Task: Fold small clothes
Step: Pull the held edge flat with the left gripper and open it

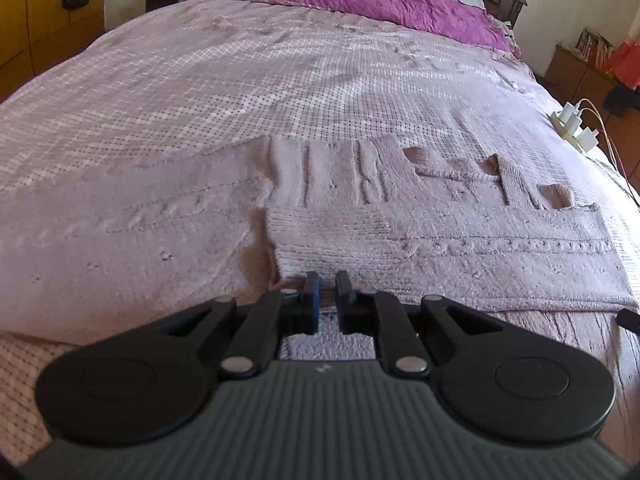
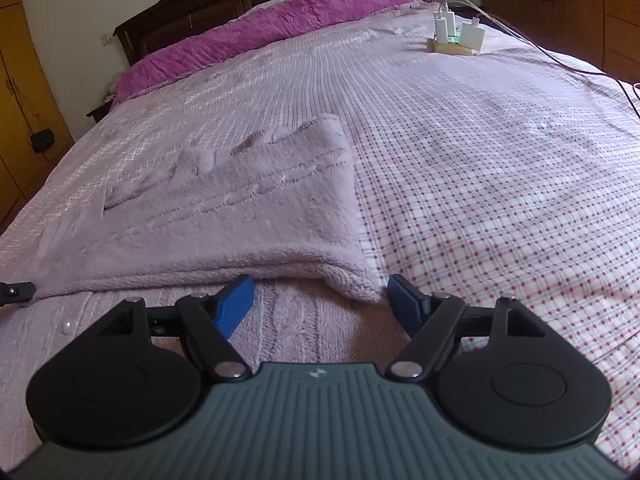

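Both grippers low over the lilac sweater (image 1: 440, 240) on the bed (image 1: 200, 80)
Left gripper (image 1: 325, 280) fingers nearly closed at its folded edge, grip unclear; right gripper (image 2: 320, 292) fingers spread wide, holding nothing
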`<state>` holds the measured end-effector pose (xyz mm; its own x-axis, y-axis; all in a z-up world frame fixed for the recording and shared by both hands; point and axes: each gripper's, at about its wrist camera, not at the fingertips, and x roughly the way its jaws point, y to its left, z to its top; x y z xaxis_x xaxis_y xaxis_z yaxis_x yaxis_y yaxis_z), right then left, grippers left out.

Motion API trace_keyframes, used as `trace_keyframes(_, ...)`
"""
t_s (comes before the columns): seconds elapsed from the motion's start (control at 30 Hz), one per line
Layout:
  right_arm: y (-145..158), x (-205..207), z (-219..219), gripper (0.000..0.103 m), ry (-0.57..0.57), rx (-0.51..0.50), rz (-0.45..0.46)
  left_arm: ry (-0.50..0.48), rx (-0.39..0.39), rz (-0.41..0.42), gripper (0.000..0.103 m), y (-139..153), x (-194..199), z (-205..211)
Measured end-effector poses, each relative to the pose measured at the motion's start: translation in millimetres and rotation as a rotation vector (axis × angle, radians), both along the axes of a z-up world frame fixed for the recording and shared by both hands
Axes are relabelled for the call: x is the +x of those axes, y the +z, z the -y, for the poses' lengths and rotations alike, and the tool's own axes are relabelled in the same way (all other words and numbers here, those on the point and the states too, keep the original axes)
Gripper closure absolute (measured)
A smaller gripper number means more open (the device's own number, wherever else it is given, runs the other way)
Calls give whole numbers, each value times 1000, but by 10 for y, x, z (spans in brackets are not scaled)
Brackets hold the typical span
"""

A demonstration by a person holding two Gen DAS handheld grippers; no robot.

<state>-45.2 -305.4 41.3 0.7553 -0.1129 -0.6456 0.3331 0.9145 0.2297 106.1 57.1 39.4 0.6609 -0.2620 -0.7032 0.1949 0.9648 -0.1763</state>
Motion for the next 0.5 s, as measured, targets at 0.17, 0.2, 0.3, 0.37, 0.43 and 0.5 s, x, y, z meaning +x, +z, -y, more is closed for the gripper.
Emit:
trace_keyframes(0.17,140,-100,-46,23,2,7,29,23,24,23,54,134,-152,-61)
trace_keyframes(0.2,182,-120,-67,23,4,1,33,33,36,35,52,157,-195,-79)
trace_keyframes(0.3,311,-218,-147,23,22,2,61,57,58,37,52,196,-293,-147)
trace_keyframes(0.37,369,-287,-206,23,32,21,75,80,58,27,52,211,-348,-219)
trace_keyframes(0.43,406,-341,-271,22,45,41,84,108,66,25,51,234,-414,-300)
trace_keyframes(0.5,431,-392,-344,22,57,54,91,141,78,30,50,262,-482,-391)
